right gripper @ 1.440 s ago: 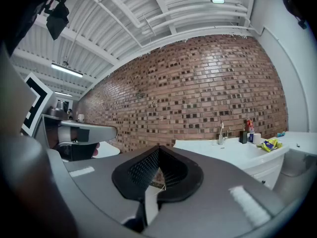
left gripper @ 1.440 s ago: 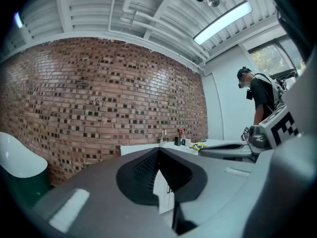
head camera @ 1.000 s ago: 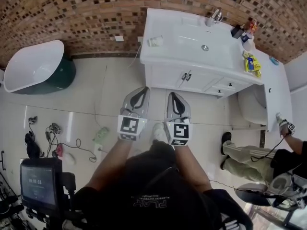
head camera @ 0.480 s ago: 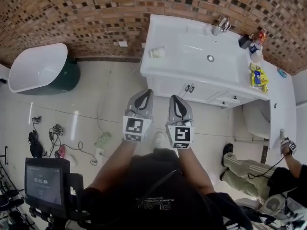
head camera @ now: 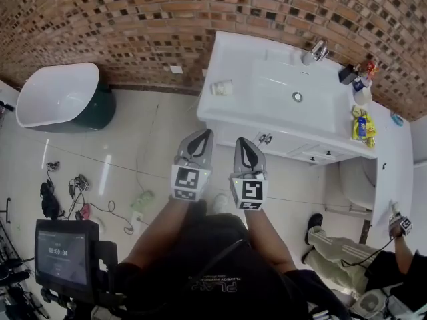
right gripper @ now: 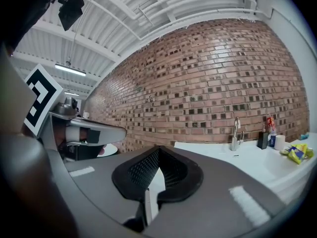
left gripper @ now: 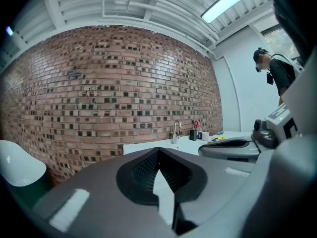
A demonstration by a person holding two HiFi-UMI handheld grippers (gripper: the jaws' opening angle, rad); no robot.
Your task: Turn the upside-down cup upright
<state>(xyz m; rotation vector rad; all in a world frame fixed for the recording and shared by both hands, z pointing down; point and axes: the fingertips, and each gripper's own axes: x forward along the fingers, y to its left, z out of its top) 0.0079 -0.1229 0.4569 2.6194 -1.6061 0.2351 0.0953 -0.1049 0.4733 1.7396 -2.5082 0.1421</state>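
Observation:
A small pale cup [head camera: 222,87] sits at the left end of the white vanity top [head camera: 267,105]; at this size I cannot tell which way up it is. My left gripper [head camera: 205,134] and right gripper [head camera: 240,142] are held side by side over the floor, short of the vanity front and well below the cup in the head view. Both are shut with nothing in them. In the left gripper view the left gripper's [left gripper: 158,154] pads meet, and in the right gripper view the right gripper's [right gripper: 157,151] pads also meet. The cup is hidden in both gripper views.
A faucet [head camera: 319,49] and sink basin [head camera: 287,89] lie right of the cup, with bottles [head camera: 363,79] and a yellow packet [head camera: 360,125] further right. A white bathtub [head camera: 57,95] stands left. Cables [head camera: 73,185] litter the floor. A person [head camera: 393,265] sits at the lower right.
The head view has shifted, so the vanity and cup sit lower and further right. Both grippers stay shut and side by side. The person at the lower right appears further down.

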